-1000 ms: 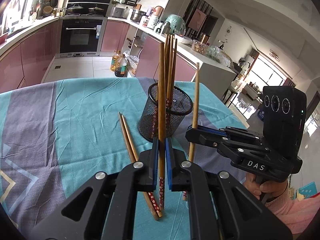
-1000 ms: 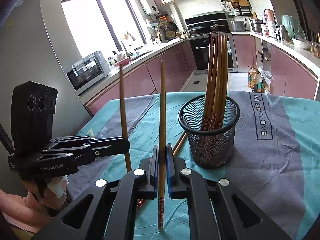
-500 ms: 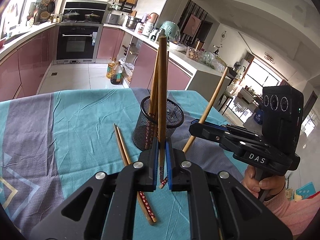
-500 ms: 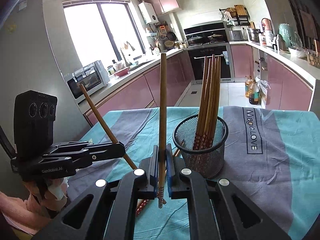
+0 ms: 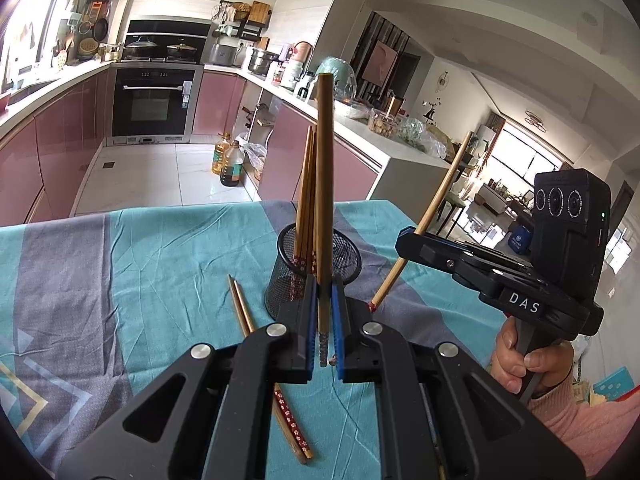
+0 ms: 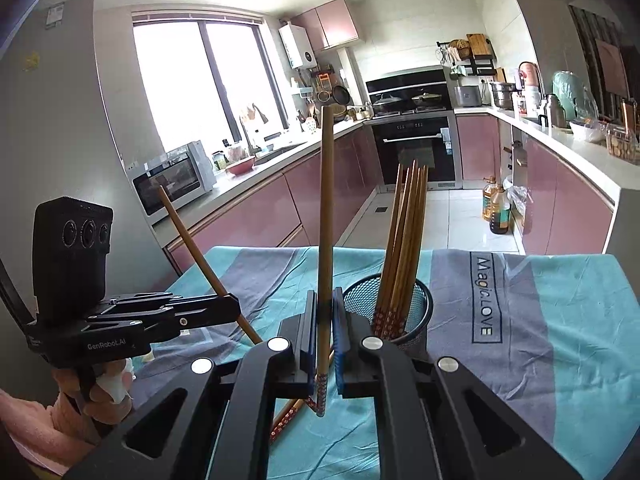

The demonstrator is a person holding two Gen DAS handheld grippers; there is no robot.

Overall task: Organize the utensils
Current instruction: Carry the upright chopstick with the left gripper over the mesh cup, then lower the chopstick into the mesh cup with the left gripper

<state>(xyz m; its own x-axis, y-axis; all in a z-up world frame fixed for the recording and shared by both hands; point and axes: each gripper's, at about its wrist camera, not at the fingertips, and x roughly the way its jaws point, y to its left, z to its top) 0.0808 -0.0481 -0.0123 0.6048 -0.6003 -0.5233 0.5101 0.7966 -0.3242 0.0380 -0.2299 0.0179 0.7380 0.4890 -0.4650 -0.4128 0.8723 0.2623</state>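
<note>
The left gripper (image 5: 323, 334) has its fingers closed tight on one chopstick (image 5: 322, 200). The right gripper (image 6: 323, 342) pinches another stick (image 6: 326, 240) the same way. Both are just beside the cup (image 6: 416, 316) of sticks on the desk (image 6: 560, 320).

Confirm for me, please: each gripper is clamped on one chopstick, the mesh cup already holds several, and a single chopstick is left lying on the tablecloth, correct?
Not quite: two chopsticks lie side by side on the tablecloth, as the left wrist view shows. The rest stands: the left gripper and right gripper each clamp one chopstick, and the mesh cup already holds several.
</note>
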